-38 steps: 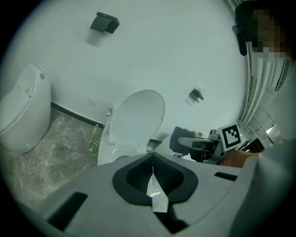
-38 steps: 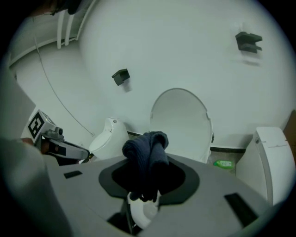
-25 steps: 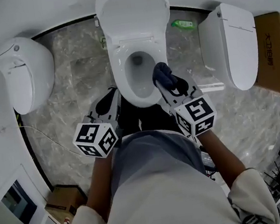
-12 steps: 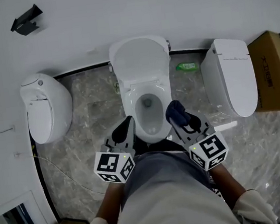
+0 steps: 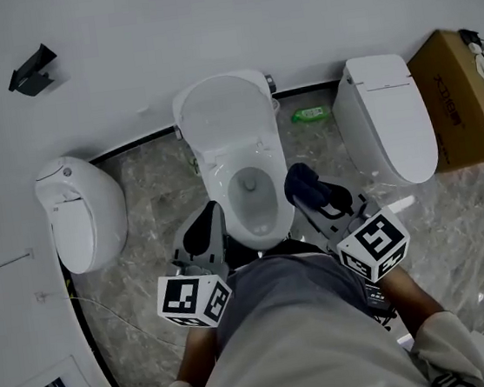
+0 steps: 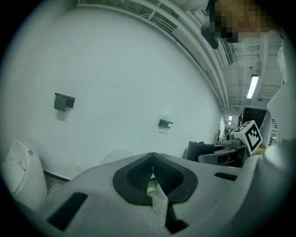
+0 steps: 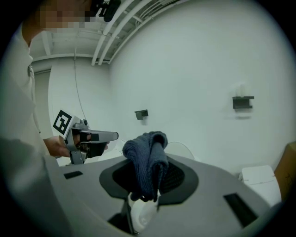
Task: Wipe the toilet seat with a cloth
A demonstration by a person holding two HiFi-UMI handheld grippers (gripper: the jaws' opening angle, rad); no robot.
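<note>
A white toilet (image 5: 241, 175) stands against the wall in the head view, its lid up and its seat (image 5: 225, 195) ringing the bowl. My right gripper (image 5: 304, 187) is shut on a dark blue cloth (image 5: 300, 181) that hangs above the floor just right of the bowl; in the right gripper view the cloth (image 7: 147, 159) bulges out between the jaws. My left gripper (image 5: 204, 228) is shut and holds nothing, just left of the bowl. In the left gripper view the jaws (image 6: 152, 178) meet with nothing between them.
A white urinal-like fixture (image 5: 82, 212) stands at the left and a second toilet with its lid closed (image 5: 386, 118) at the right. A cardboard box (image 5: 458, 96) sits at the far right. A green bottle (image 5: 308, 115) lies on the marble floor by the wall.
Both grippers have risen off the toilet together, the cloth still in the right one. The view has pulled back, showing more wall and the wall brackets.
</note>
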